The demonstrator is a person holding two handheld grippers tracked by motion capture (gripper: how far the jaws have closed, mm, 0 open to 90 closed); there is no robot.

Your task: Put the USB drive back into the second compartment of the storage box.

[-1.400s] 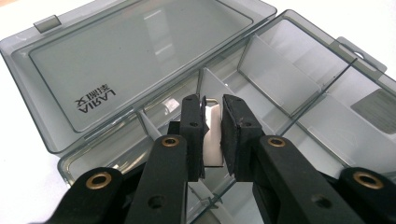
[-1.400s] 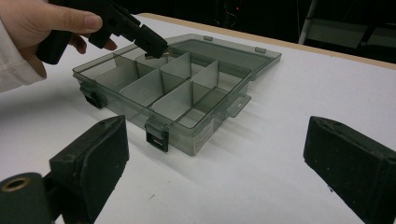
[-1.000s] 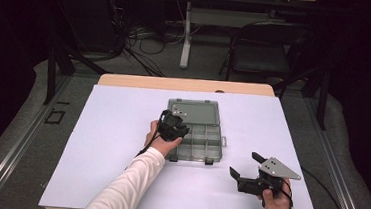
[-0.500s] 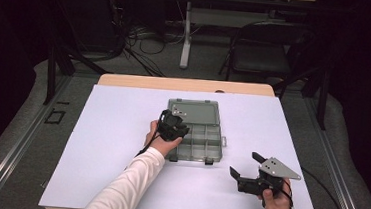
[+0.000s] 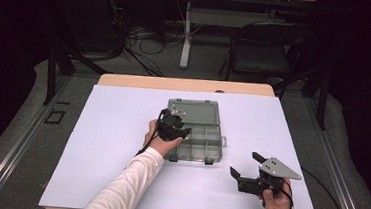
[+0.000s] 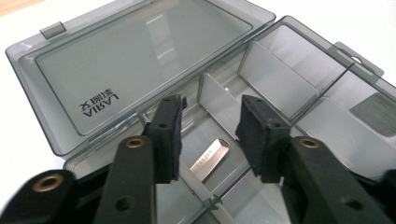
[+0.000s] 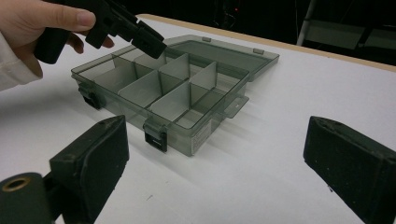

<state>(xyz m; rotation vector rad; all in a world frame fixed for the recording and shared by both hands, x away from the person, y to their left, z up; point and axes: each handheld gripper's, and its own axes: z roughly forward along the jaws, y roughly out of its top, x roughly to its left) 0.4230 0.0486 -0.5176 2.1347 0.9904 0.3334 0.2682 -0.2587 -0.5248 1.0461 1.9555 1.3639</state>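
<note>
A smoky transparent organizer box (image 5: 205,141) lies in the middle of the white table, its lid (image 5: 196,112) folded flat toward the far side. Dividers split the box (image 7: 173,93) into several compartments. A small silver metal stick (image 6: 210,157) lies in a compartment at the box's left end. My left gripper (image 5: 175,128) hovers over that end, and its jaws (image 6: 212,116) stand open just above the stick, holding nothing. From the right gripper view, the left gripper (image 7: 135,32) points down into the box. My right gripper (image 5: 245,164) rests near the front right, wide open and empty (image 7: 219,158).
The white table top (image 5: 100,143) has free room to the left and right of the box. The wooden table edge (image 5: 185,84) runs along the far side. Beyond it stand a dark chair (image 5: 260,55), cables and a table leg (image 5: 185,39).
</note>
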